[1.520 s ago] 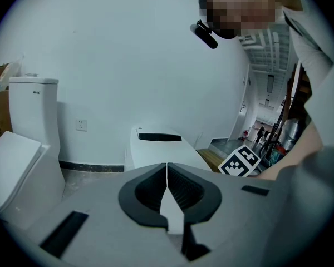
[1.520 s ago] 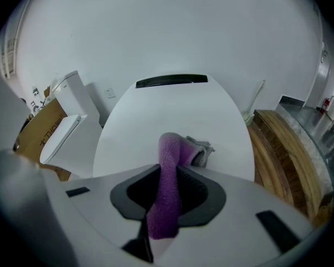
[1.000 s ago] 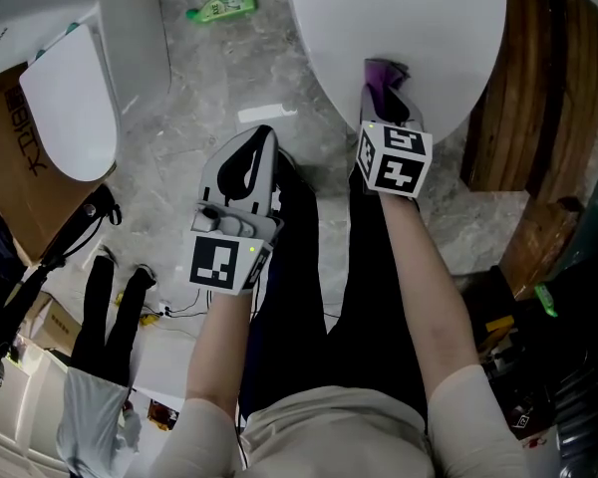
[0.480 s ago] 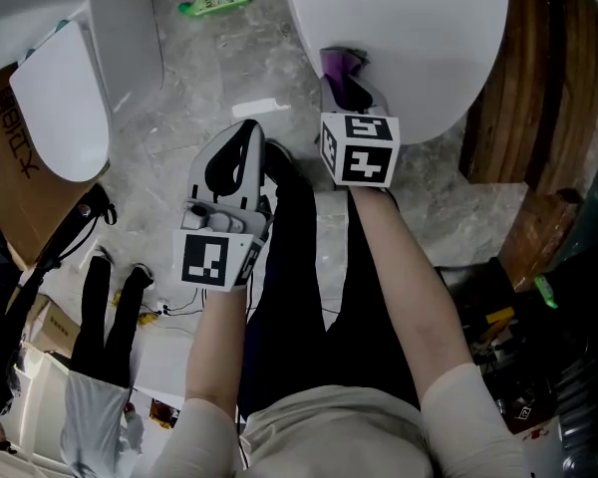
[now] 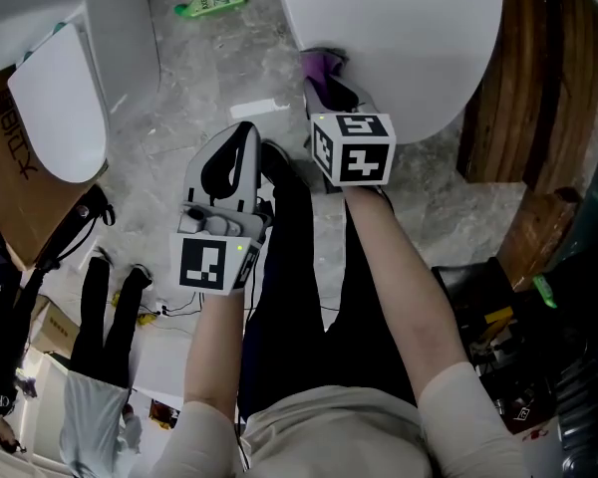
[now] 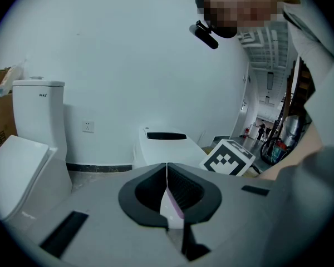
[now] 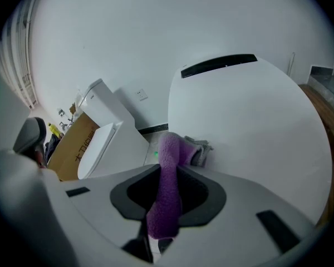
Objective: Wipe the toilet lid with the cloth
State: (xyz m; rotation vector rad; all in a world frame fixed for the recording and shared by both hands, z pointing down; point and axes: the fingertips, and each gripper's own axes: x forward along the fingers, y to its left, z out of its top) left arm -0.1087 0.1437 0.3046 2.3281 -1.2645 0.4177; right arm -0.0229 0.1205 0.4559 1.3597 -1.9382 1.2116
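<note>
The white toilet lid fills the top centre of the head view. A purple cloth lies on its near left edge, and my right gripper is shut on it, pressing it against the lid. In the right gripper view the cloth hangs out between the jaws, with a grey fold at its tip resting on the lid. My left gripper hovers over the floor to the left of the toilet, jaws closed together and holding nothing. In its own view the left gripper points at the toilet.
A second toilet stands at the left beside a cardboard box. A green bottle and a white strip lie on the grey floor. Wooden steps rise at the right. My legs stand just below the lid.
My right gripper has slid the cloth leftward along the lid's near edge. The left gripper has drifted slightly left and stays shut.
</note>
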